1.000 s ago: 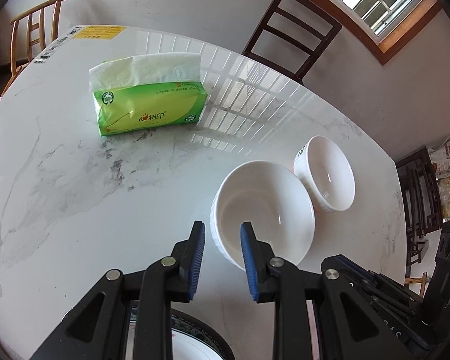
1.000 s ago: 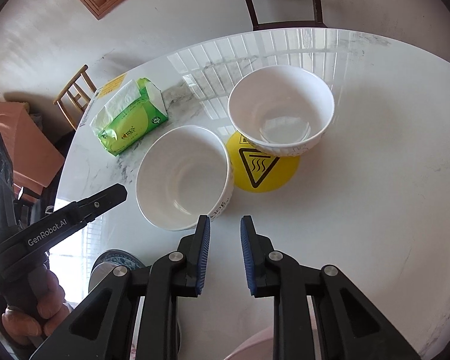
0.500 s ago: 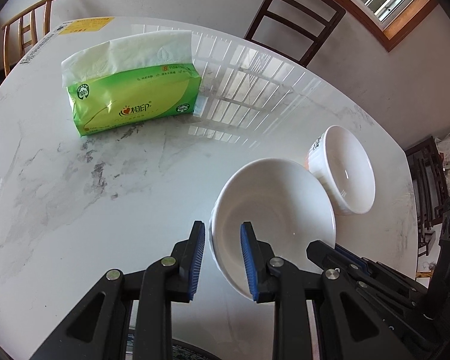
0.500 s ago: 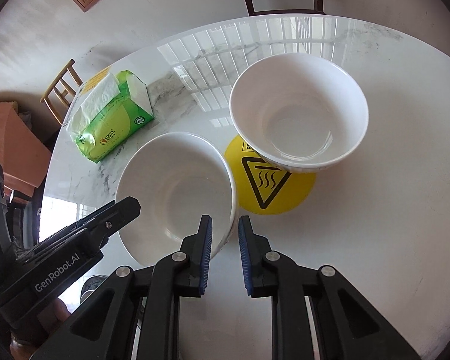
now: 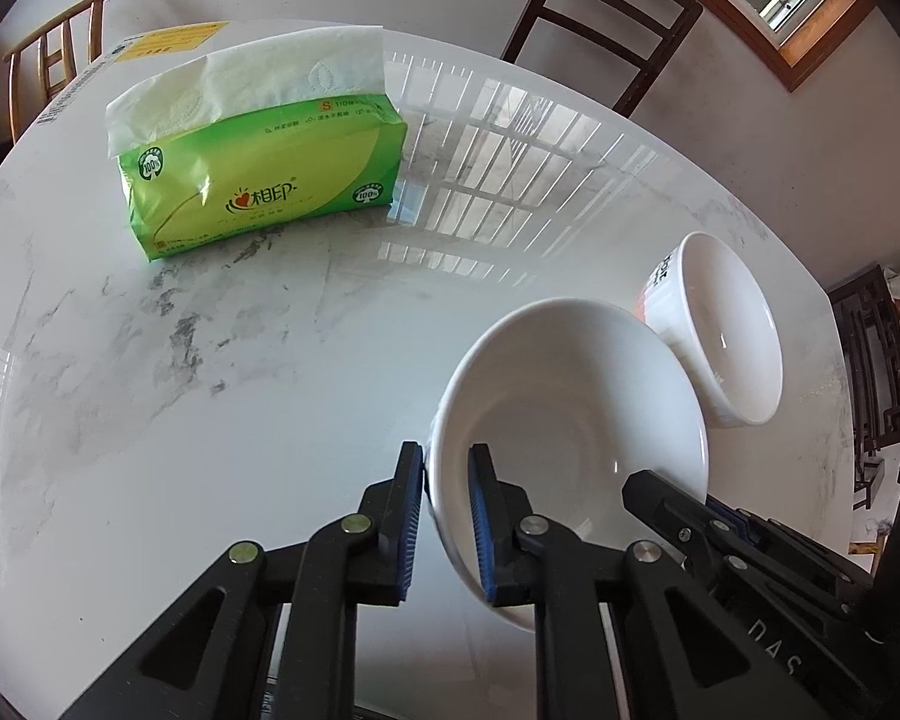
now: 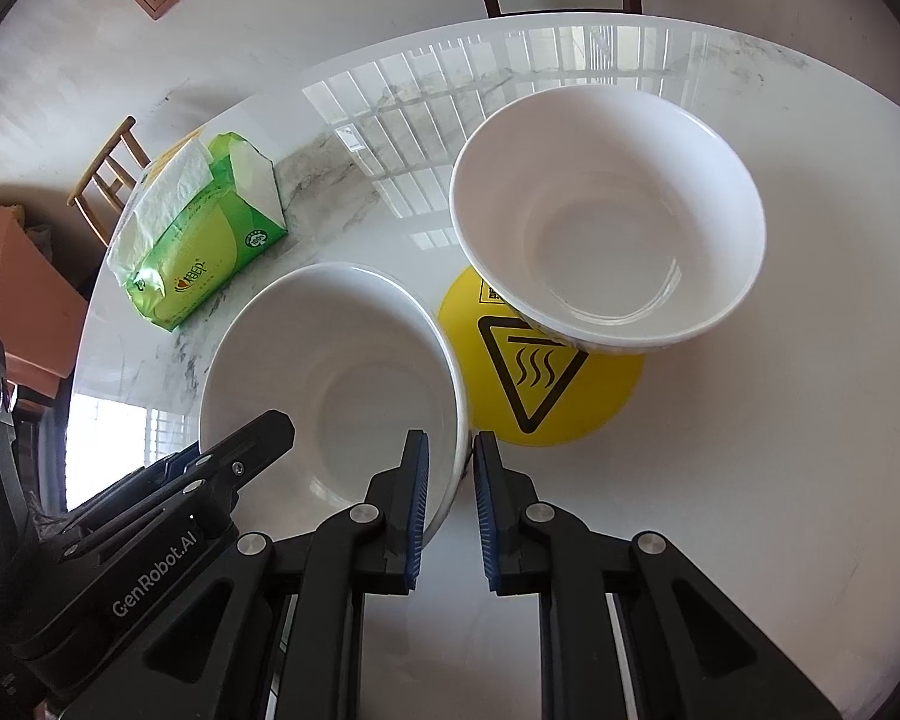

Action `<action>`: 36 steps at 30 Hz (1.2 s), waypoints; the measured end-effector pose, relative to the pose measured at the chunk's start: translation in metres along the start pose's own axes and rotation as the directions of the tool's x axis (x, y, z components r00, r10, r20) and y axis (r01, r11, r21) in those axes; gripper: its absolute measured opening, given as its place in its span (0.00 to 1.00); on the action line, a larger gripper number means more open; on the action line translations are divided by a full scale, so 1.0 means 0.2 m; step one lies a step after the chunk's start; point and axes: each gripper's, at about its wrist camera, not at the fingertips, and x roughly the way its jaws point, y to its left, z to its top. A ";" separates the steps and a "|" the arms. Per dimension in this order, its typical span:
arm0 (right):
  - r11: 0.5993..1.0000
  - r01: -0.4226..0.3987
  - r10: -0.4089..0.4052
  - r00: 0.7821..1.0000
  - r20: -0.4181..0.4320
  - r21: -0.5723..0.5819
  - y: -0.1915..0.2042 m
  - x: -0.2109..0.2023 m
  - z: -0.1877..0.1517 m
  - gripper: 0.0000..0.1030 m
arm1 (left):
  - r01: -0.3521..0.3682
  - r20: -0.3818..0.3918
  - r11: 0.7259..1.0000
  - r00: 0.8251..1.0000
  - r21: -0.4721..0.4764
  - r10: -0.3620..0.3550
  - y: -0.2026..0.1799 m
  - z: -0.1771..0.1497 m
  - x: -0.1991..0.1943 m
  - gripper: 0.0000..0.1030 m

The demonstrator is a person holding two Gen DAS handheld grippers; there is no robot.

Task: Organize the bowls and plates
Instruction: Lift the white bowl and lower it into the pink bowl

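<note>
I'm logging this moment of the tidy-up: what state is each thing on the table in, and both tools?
Near bowl: upright, empty, rim between the fingers of both tools.
Far bowl: upright, empty, resting partly on the yellow warning mat.
Tissue pack: open, a tissue sticking out.
Left tool: just closed onto the near bowl's rim.
Right tool: closed on that rim, opposite side.

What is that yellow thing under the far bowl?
A round yellow sticker with a hot-surface warning triangle lies flat on the table. The far bowl covers its upper edge, hiding part of a small label there.
</note>
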 end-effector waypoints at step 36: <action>0.999 -0.035 0.039 0.994 0.100 -0.041 0.03 -0.39 -0.21 0.14 | -0.039 0.099 0.997 0.995 0.061 0.033 -0.14 -0.20 -0.38 0.11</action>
